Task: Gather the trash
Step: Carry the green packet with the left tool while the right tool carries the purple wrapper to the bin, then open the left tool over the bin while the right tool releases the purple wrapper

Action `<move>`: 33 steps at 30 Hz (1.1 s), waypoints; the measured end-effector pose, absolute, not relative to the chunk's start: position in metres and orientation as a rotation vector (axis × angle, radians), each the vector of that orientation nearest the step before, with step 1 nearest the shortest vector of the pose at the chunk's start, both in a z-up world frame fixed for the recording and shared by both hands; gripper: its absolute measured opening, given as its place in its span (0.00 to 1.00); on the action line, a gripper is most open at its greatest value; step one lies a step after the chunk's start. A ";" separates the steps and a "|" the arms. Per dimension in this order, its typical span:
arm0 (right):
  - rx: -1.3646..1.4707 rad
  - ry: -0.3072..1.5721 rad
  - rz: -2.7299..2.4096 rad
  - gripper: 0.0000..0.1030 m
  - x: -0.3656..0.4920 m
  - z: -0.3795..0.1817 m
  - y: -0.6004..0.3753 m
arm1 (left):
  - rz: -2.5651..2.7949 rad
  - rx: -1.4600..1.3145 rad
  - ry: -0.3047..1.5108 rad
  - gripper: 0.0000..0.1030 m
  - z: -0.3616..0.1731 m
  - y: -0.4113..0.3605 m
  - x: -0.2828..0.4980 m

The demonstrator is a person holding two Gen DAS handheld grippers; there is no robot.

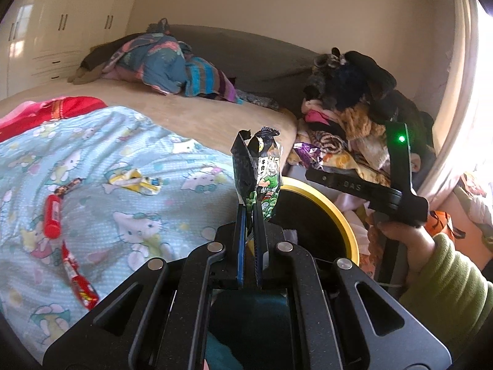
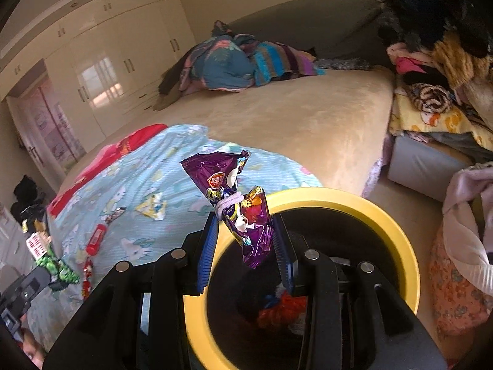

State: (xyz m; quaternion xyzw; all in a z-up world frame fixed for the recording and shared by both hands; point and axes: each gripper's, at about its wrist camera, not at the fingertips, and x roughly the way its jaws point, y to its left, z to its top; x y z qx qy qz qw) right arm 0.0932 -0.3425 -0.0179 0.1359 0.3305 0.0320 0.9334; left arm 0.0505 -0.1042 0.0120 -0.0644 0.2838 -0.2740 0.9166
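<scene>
Purple foil catches the light first: the right gripper [image 2: 243, 246] has its blue pads pressed on a crumpled purple snack wrapper [image 2: 237, 203], held just above the mouth of the yellow-rimmed bin [image 2: 397, 237]. Some orange and red rubbish already lies at the bottom. The left gripper [image 1: 249, 240] has its jaws nearly together, pinching a dark green-and-black snack packet [image 1: 262, 175] that stands upright between the pads, with the bin's rim [image 1: 342, 215] just behind it.

To my eye this is the drop-off step — both hands are bringing their catch to the bin. The right wrapper looks ready to fall: the jaws need only part while it sits over the opening. The left packet seems near the rim rather than clearly over the hole, so it likely wants a little more reach first.

Both grippers tilt downward and forward. The person's right hand [image 1: 400, 237], in a green sleeve [image 1: 446, 283], grips its handle low beside the bin.

More litter waits on the cartoon-cat blanket [image 1: 129, 160] — a red tube [image 1: 53, 215], a red wrapper [image 1: 78, 280], a yellow wrapper [image 1: 135, 182] — so the task is far from finished.
</scene>
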 end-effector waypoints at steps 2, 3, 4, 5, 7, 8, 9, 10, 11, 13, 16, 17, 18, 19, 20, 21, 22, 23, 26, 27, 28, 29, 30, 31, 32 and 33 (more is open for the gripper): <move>0.286 0.679 0.050 0.33 0.093 -0.020 -0.349 | -0.579 -0.126 0.591 0.02 0.011 -0.111 0.050; 0.288 0.681 0.043 0.33 0.094 -0.021 -0.353 | -0.585 -0.123 0.593 0.02 0.010 -0.113 0.050; 0.288 0.681 0.036 0.33 0.093 -0.022 -0.355 | -0.591 -0.121 0.597 0.02 0.010 -0.116 0.050; 0.288 0.681 0.027 0.33 0.093 -0.023 -0.358 | -0.596 -0.117 0.600 0.02 0.009 -0.119 0.050; 0.293 0.684 0.017 0.33 0.091 -0.026 -0.363 | -0.603 -0.111 0.605 0.02 0.008 -0.124 0.050; 0.300 0.688 0.010 0.33 0.092 -0.029 -0.368 | -0.606 -0.109 0.609 0.02 0.007 -0.126 0.050; 0.306 0.693 0.005 0.33 0.092 -0.031 -0.370 | -0.610 -0.108 0.614 0.02 0.006 -0.128 0.052; 0.309 0.697 0.003 0.33 0.092 -0.033 -0.373 | -0.612 -0.105 0.618 0.02 0.005 -0.129 0.053; 0.311 0.702 -0.003 0.33 0.093 -0.035 -0.375 | -0.615 -0.103 0.626 0.02 0.003 -0.132 0.054; 0.310 0.711 -0.012 0.33 0.093 -0.039 -0.379 | -0.621 -0.100 0.637 0.02 0.001 -0.136 0.056; 0.324 0.731 -0.022 0.33 0.095 -0.049 -0.386 | -0.633 -0.085 0.655 0.02 -0.005 -0.147 0.058; 0.328 0.737 -0.025 0.33 0.095 -0.051 -0.388 | -0.637 -0.081 0.661 0.02 -0.006 -0.149 0.058; 0.330 0.743 -0.029 0.33 0.095 -0.054 -0.390 | -0.642 -0.076 0.667 0.02 -0.008 -0.152 0.059; 0.332 0.749 -0.032 0.33 0.096 -0.057 -0.391 | -0.646 -0.071 0.672 0.02 -0.010 -0.154 0.060; 0.335 0.757 -0.035 0.33 0.096 -0.060 -0.393 | -0.651 -0.063 0.680 0.02 -0.012 -0.158 0.061; 0.337 0.761 -0.038 0.33 0.096 -0.062 -0.394 | -0.655 -0.058 0.686 0.02 -0.013 -0.161 0.063; 0.338 0.766 -0.042 0.33 0.096 -0.064 -0.396 | -0.658 -0.055 0.691 0.02 -0.014 -0.163 0.063; 0.341 0.771 -0.044 0.33 0.097 -0.066 -0.398 | -0.663 -0.050 0.700 0.02 -0.017 -0.167 0.064; 0.341 0.784 -0.054 0.33 0.097 -0.072 -0.401 | -0.673 -0.030 0.717 0.02 -0.022 -0.175 0.067; 0.340 0.787 -0.056 0.33 0.097 -0.074 -0.402 | -0.678 -0.023 0.723 0.02 -0.024 -0.179 0.068; 0.341 0.791 -0.059 0.33 0.097 -0.075 -0.403 | -0.683 -0.019 0.730 0.02 -0.026 -0.183 0.069; 0.342 0.795 -0.061 0.33 0.097 -0.077 -0.404 | -0.687 -0.016 0.737 0.02 -0.028 -0.187 0.071; 0.344 0.797 -0.063 0.33 0.098 -0.078 -0.405 | -0.687 -0.008 0.744 0.02 -0.030 -0.191 0.073; 0.346 0.798 -0.065 0.33 0.098 -0.080 -0.406 | -0.687 -0.003 0.750 0.02 -0.032 -0.193 0.075; 0.350 0.801 -0.069 0.33 0.098 -0.081 -0.408 | -0.688 0.002 0.758 0.02 -0.034 -0.197 0.078; 0.354 0.803 -0.071 0.33 0.098 -0.083 -0.410 | -0.687 0.006 0.762 0.02 -0.035 -0.199 0.079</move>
